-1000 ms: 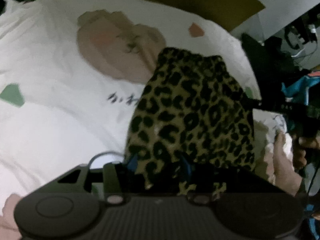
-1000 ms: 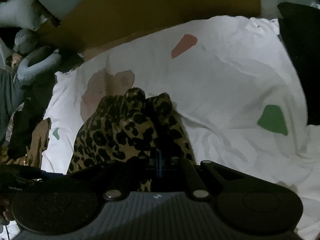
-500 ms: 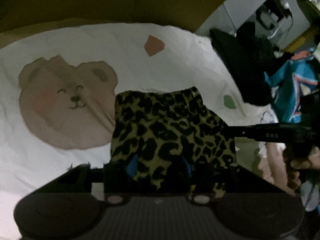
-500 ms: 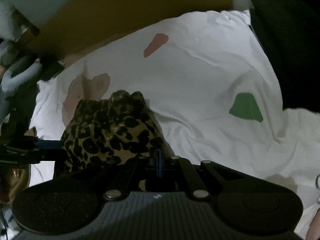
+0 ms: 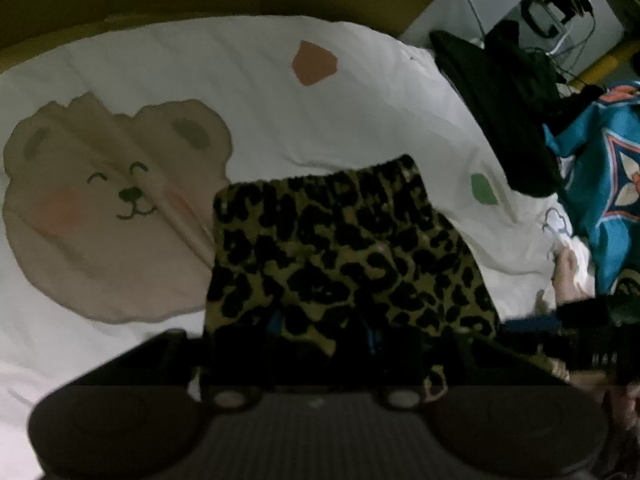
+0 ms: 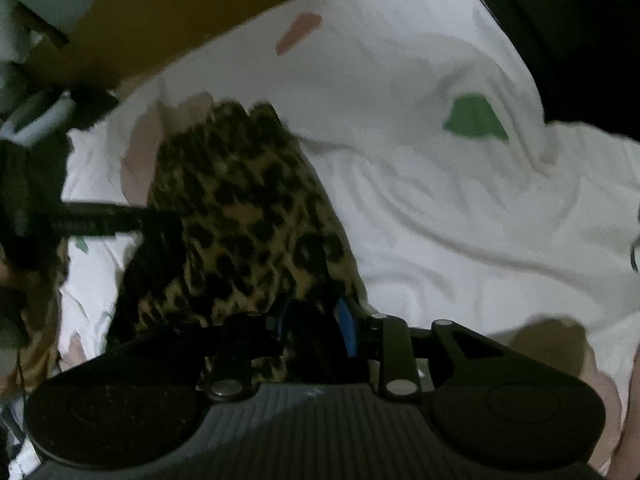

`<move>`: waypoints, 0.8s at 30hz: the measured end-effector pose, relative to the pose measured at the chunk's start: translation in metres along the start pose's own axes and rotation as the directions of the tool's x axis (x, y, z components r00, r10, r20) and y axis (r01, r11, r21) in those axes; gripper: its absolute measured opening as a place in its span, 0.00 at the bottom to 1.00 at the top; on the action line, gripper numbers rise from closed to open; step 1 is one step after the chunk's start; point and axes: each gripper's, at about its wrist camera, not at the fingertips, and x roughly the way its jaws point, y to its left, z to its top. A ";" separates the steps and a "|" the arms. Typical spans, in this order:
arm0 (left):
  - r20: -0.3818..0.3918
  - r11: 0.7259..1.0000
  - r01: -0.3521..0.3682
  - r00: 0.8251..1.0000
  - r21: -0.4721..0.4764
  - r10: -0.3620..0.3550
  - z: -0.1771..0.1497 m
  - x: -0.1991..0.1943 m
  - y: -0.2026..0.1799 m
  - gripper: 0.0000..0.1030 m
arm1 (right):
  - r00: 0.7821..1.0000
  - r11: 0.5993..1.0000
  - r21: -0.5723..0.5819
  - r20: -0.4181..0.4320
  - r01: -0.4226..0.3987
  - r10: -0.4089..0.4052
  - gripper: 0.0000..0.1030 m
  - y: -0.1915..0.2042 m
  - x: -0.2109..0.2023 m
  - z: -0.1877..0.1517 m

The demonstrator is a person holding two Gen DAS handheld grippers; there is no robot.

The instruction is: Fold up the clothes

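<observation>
The leopard-print garment point(image 5: 344, 256) lies now on the white bed cover point(image 5: 320, 120), in the middle of the bed, with its left edge over the printed bear face point(image 5: 116, 208). One second ago it hung in the air between the two tools; since then it has come down and spread flatter, with the gathered waistband pointing to the far edge of the bed.

The left tool point(image 5: 324, 330) is clenched on the near hem of the garment; the cloth goes between its fingers. The right tool point(image 6: 316, 332) was closed on the cloth half a second ago. Now its jaws stand apart, one blue pad point(image 6: 347, 330) is visible, and the cloth lies only loosely between them, so I judge it released.

This means, I think, that the laying-down step is ending and the garment is ready for a fold. A dark pile of clothes point(image 5: 516, 108) and a teal cloth point(image 5: 600, 184) wait at the right edge of the bed.
</observation>
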 end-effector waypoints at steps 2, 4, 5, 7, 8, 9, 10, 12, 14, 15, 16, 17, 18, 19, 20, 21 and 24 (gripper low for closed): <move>0.001 1.000 0.003 1.000 -0.005 -0.003 0.000 0.003 0.001 0.41 | 1.000 1.000 -0.015 -0.022 0.013 -0.013 0.40 0.001 0.003 -0.010; 0.000 1.000 0.003 1.000 -0.003 -0.003 0.000 0.004 0.001 0.41 | 0.999 1.000 -0.021 -0.035 0.021 -0.022 0.40 0.001 0.005 -0.018; -0.001 1.000 0.003 1.000 -0.002 -0.003 0.000 0.005 0.001 0.41 | 0.999 0.999 -0.020 -0.036 0.024 -0.025 0.40 0.001 0.006 -0.021; -0.003 1.000 0.003 1.000 0.000 -0.003 0.000 0.006 0.001 0.41 | 0.999 1.000 -0.008 -0.033 0.026 -0.026 0.40 0.000 0.008 -0.024; -0.003 1.000 0.003 1.000 0.001 -0.003 0.000 0.007 0.000 0.41 | 0.999 1.000 -0.003 -0.034 0.025 -0.025 0.37 0.000 0.009 -0.025; -0.004 1.000 0.004 1.000 0.002 -0.004 0.000 0.007 0.000 0.41 | 0.999 1.000 -0.002 -0.037 0.025 -0.025 0.30 0.000 0.010 -0.026; -0.005 1.000 0.004 1.000 0.003 -0.004 0.000 0.008 0.000 0.41 | 0.999 1.000 -0.001 -0.040 0.027 -0.027 0.15 0.000 0.010 -0.026; -0.006 1.000 0.003 1.000 0.007 -0.003 0.001 0.009 0.000 0.41 | 0.998 1.000 -0.001 -0.057 0.023 -0.023 0.00 0.001 0.010 -0.027; 0.002 1.000 0.001 1.000 0.025 -0.001 0.001 0.003 -0.003 0.41 | 0.998 0.999 -0.013 -0.058 0.033 -0.034 0.00 0.002 0.004 -0.027; 0.009 0.999 0.003 1.000 0.032 -0.003 0.001 -0.001 -0.005 0.41 | 0.998 0.999 -0.014 -0.056 0.036 -0.037 0.00 0.003 0.000 -0.027; 0.019 0.999 0.013 1.000 0.036 -0.014 0.001 -0.006 -0.006 0.41 | 0.998 0.999 -0.013 -0.054 0.039 -0.039 0.00 0.003 -0.004 -0.028; 0.029 0.999 0.023 0.999 0.041 -0.024 0.001 -0.010 -0.007 0.41 | 0.998 0.999 -0.015 -0.052 0.045 -0.046 0.00 0.003 -0.007 -0.028; 0.040 0.998 0.034 0.999 0.046 -0.036 0.000 -0.015 -0.009 0.41 | 0.997 0.999 -0.019 -0.051 0.050 -0.051 0.00 0.004 -0.010 -0.028; 0.050 0.998 0.044 0.998 0.053 -0.047 0.000 -0.020 -0.011 0.41 | 0.997 0.998 -0.024 -0.051 0.054 -0.055 0.00 0.004 -0.013 -0.028; 0.058 0.997 0.051 0.997 0.062 -0.054 0.000 -0.023 -0.013 0.41 | 0.997 0.998 -0.022 -0.053 0.063 -0.064 0.00 0.002 -0.015 -0.029; 0.065 0.996 0.058 0.996 0.069 -0.063 0.001 -0.026 -0.014 0.40 | 0.996 0.997 -0.014 -0.055 0.075 -0.076 0.00 0.000 -0.016 -0.031; 0.079 0.993 0.095 0.992 0.072 -0.100 0.004 -0.026 -0.019 0.38 | 0.992 0.994 0.014 -0.065 0.105 -0.104 0.00 -0.007 -0.018 -0.037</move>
